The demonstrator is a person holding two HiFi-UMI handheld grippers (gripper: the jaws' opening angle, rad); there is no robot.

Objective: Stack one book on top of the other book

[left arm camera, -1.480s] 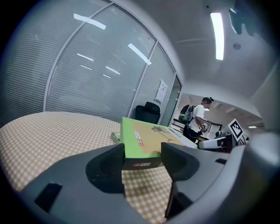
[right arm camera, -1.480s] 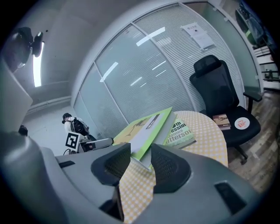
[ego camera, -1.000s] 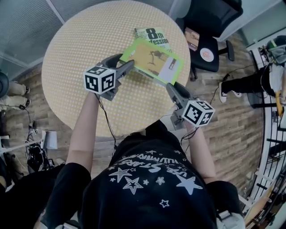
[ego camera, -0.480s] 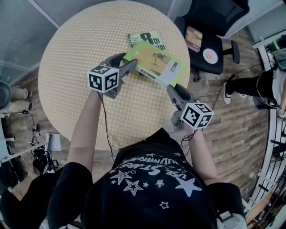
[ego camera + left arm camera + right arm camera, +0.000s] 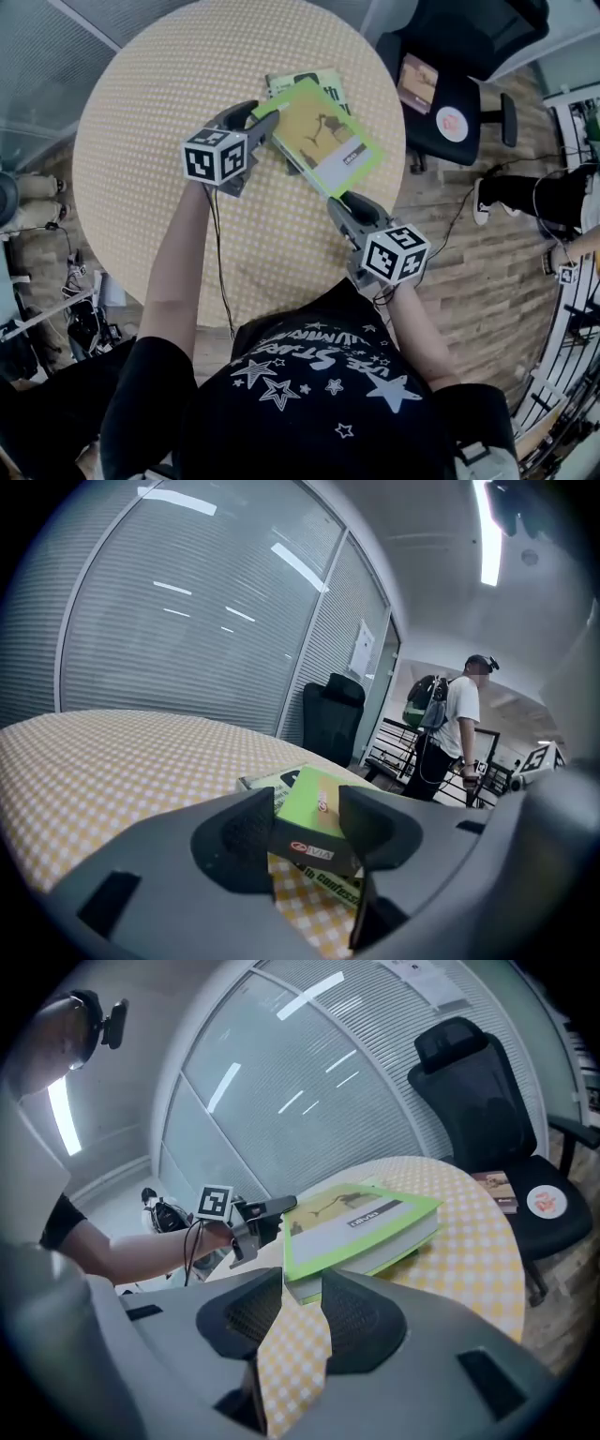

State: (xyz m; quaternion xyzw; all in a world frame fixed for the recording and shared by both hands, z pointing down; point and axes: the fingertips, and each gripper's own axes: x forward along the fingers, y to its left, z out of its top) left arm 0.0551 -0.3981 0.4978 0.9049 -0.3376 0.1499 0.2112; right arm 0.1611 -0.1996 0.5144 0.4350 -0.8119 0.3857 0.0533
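A green-covered book (image 5: pixel 323 136) lies tilted over a second book (image 5: pixel 314 82) with a big "8th" title, hiding most of it, on the round checked table (image 5: pixel 169 112). My left gripper (image 5: pixel 262 114) has its jaws round the green book's near-left corner (image 5: pixel 319 808); they are closing, with the pads against the book on both sides. The lower book (image 5: pixel 267 780) shows just beneath. My right gripper (image 5: pixel 339 200) holds the opposite near corner (image 5: pixel 361 1218) at the very jaw tips, and its jaws are closing too. The left gripper (image 5: pixel 267 1213) shows beyond the book.
A black office chair (image 5: pixel 450 84) stands close to the table's right side, with a small book (image 5: pixel 417 82) and a round disc (image 5: pixel 453 120) on its seat. A person with a backpack (image 5: pixel 459 724) stands far off. Glass walls with blinds ring the table.
Both grippers carried the green book up and leftward over the table. It now covers most of the "8th" book, which earlier showed clearly beyond it. The right gripper came in to the left.
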